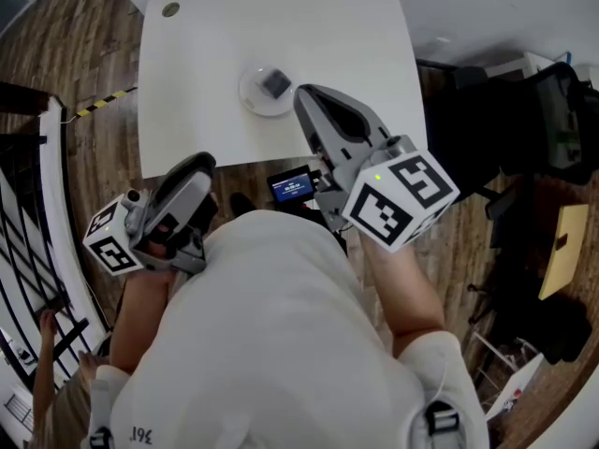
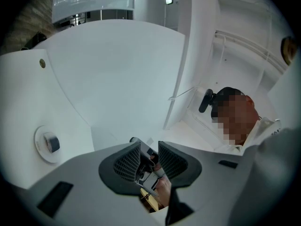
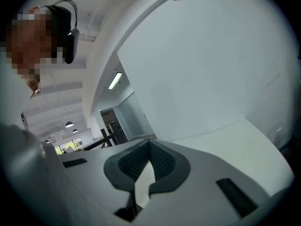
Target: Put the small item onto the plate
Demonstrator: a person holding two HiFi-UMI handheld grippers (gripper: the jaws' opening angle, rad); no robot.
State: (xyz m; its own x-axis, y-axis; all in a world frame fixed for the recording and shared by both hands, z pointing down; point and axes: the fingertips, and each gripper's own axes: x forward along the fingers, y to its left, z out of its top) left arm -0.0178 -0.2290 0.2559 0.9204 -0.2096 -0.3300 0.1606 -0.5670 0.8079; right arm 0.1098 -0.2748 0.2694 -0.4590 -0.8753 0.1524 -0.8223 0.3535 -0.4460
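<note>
Head view: the small grey item sits on the plate on the white bench, right tongs just beside the plate. Left gripper view: left tongs are spread, pinching nothing. Right gripper view: the tongs are pressed together, empty.

The plate lies on the table, toward its near edge, with the item on it. The right gripper is just right of the plate. The left gripper is nearer and further left, at the table's near edge.
</note>
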